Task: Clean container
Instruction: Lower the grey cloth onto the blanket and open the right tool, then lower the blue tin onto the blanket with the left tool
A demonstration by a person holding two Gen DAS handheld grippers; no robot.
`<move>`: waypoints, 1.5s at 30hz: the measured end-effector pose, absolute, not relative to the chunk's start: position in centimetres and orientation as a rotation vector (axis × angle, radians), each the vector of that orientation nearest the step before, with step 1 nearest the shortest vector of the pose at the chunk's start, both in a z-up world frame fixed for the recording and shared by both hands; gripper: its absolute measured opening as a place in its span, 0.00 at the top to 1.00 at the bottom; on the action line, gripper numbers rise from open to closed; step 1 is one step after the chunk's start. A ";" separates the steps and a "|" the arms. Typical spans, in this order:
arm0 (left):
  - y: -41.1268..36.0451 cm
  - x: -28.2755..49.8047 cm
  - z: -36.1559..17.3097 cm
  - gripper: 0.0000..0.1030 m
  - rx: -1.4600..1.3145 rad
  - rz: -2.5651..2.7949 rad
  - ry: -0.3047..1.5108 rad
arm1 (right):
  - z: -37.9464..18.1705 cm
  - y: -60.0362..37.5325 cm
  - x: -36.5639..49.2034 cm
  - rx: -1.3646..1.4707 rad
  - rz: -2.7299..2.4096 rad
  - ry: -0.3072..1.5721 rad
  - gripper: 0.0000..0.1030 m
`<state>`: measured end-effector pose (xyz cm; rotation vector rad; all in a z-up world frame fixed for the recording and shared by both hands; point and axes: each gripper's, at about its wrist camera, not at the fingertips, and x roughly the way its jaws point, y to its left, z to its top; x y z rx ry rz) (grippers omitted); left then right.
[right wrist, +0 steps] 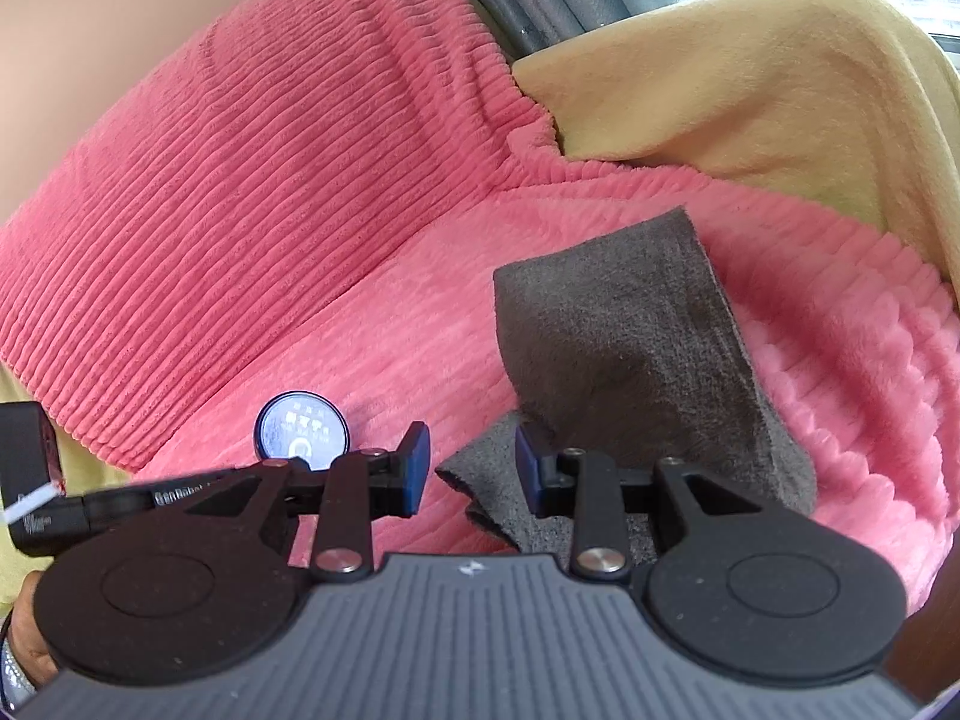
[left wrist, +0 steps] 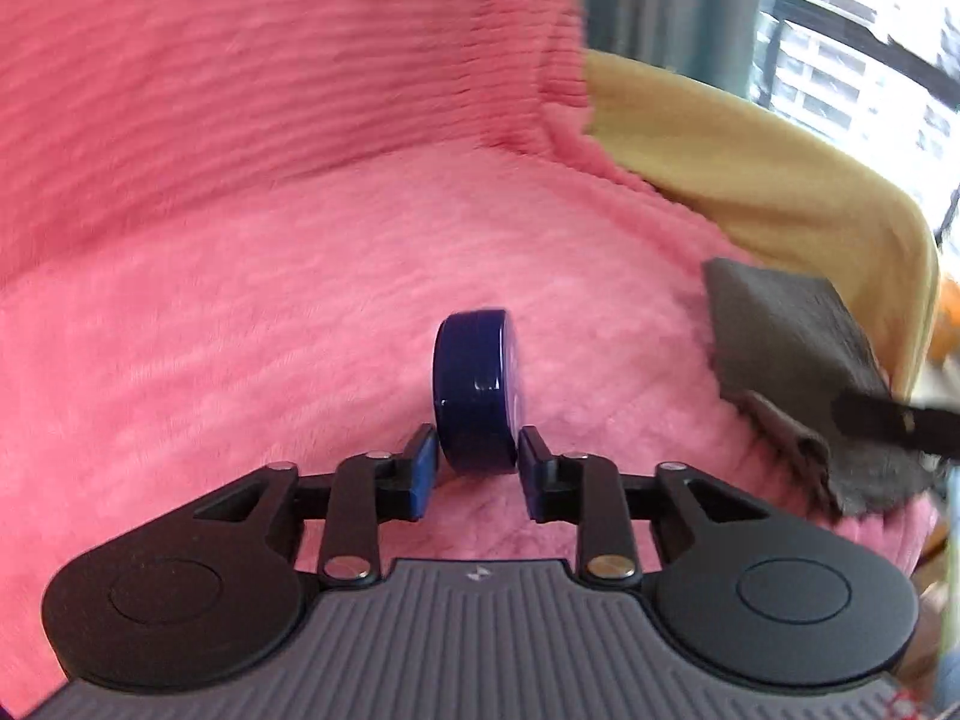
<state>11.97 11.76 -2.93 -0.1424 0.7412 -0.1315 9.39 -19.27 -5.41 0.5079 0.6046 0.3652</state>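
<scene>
Left gripper (left wrist: 475, 468): fingers apart, one pad on each side of the tin's lower edge; contact cannot be confirmed, so a firm hold is not shown.
Tin (left wrist: 477, 390): small round dark-blue container, standing on its edge on the pink cover, between and just ahead of the left fingers; its printed flat face (right wrist: 301, 432) turns toward the right wrist view.
Right gripper (right wrist: 474, 462): fingers apart, poised over the near corner of the cloth; the right pad looks to touch it, the left pad is clear, nothing clamped.
Cloth (right wrist: 630, 348): dark grey, partly folded, lying on the pink cover, well to the right of the tin and not touching it.
Pink cover (left wrist: 240, 300): ribbed plush over seat and backrest, bearing both items.
Yellow blanket (right wrist: 750, 90): draped behind, at the right.
Progress: judged early; cloth and tin are apart, so no wiping shows.
Remaining: close on the tin, pick up the cloth, bring them together, rub the faces and rim.
</scene>
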 end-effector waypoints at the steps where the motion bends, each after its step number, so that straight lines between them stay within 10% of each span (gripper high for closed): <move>1: 12.4 12.1 -3.1 0.62 -0.190 -0.132 0.748 | -5.4 -19.3 9.4 0.509 0.366 0.606 0.72; 13: 13.7 13.5 -5.4 0.65 -0.507 -0.218 0.849 | -5.4 -19.5 9.4 0.512 0.359 0.610 0.72; 17: 12.4 11.4 -2.9 0.18 -0.296 -0.200 0.821 | -5.4 -19.5 9.4 0.520 0.366 0.608 0.72; 45: 3.8 13.0 -6.0 0.31 0.234 -0.214 0.657 | -4.9 -19.8 9.5 0.478 0.275 0.597 0.72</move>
